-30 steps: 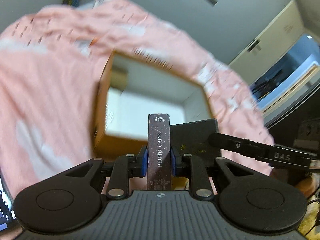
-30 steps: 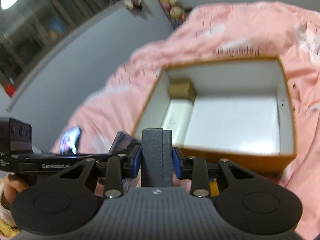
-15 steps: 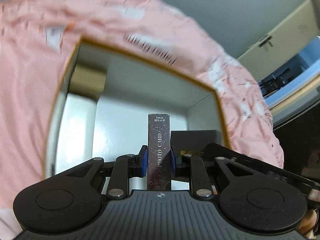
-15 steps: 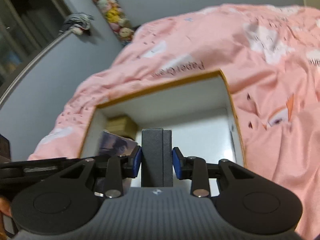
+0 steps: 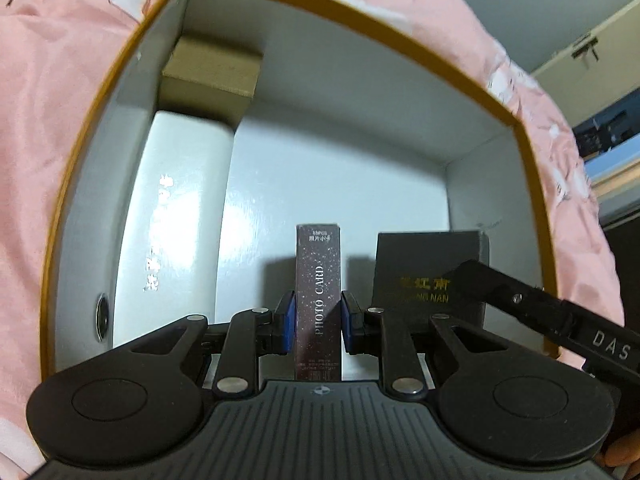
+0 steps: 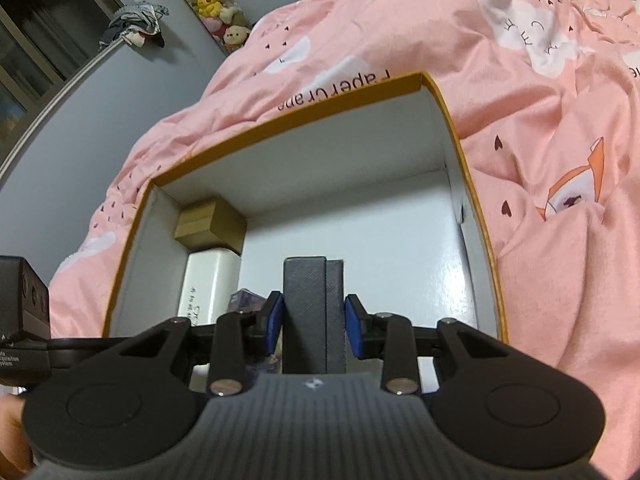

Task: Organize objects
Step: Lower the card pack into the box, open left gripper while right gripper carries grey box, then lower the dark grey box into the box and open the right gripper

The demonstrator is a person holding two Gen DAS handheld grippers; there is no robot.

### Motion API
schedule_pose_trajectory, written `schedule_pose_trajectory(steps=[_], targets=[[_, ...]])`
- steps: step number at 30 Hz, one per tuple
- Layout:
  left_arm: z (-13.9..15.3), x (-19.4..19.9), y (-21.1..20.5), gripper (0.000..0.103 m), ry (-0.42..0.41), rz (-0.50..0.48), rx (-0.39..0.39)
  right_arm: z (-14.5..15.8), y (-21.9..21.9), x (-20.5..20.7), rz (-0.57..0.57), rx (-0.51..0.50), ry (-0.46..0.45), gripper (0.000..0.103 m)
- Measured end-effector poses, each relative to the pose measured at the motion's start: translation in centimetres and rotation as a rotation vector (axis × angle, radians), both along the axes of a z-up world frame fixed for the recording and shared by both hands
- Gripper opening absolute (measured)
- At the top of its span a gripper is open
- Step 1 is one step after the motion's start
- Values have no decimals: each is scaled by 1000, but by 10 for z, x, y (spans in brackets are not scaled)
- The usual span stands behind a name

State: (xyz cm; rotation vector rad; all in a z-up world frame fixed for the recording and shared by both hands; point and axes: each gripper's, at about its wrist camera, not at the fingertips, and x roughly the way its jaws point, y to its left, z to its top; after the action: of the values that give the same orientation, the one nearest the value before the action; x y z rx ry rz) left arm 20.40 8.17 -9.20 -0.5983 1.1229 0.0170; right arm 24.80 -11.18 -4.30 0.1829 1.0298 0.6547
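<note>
With a brown carton (image 5: 212, 68) and white case (image 5: 176, 220) already along the orange box's (image 5: 100, 120) left wall, the left gripper (image 5: 318, 320) clamped the photo-card pack (image 5: 318, 280) and the right gripper (image 6: 314, 320) the black box (image 6: 314, 300), both inside near the front, unreleased.

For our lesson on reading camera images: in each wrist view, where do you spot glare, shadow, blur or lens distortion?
Left wrist view: glare on the glossy white floor of the orange-rimmed cardboard box; the dark speckled photo-card box casts shadows either side; the small brown cardboard box is soft; the rim bows. Right wrist view: sharper, reflections near the dark grey textured case; the pink patterned bedsheet bulges.
</note>
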Motion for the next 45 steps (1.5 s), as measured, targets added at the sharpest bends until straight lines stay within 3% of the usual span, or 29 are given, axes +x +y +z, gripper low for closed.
schedule_pose_trajectory(steps=[4, 7, 13, 22, 30, 37, 45], targets=[[2, -1, 0, 26, 9, -12, 30, -5, 2, -1, 2, -19, 5, 35], [9, -4, -3, 30, 16, -31, 106, -5, 5, -4, 12, -31, -7, 35], [24, -11, 0, 30, -32, -45, 188, -7, 9, -5, 26, -29, 6, 35], [53, -21, 12, 30, -186, -5, 161, -10, 29, -6, 70, -61, 16, 35], [51, -22, 19, 30, -195, 10, 125, -16, 41, -4, 92, -45, 75, 35], [44, -21, 20, 30, -186, -7, 110, -24, 31, 13, 76, -3, 207, 35], [41, -7, 12, 30, -161, -90, 136, -20, 42, 21, 163, -196, 167, 41]])
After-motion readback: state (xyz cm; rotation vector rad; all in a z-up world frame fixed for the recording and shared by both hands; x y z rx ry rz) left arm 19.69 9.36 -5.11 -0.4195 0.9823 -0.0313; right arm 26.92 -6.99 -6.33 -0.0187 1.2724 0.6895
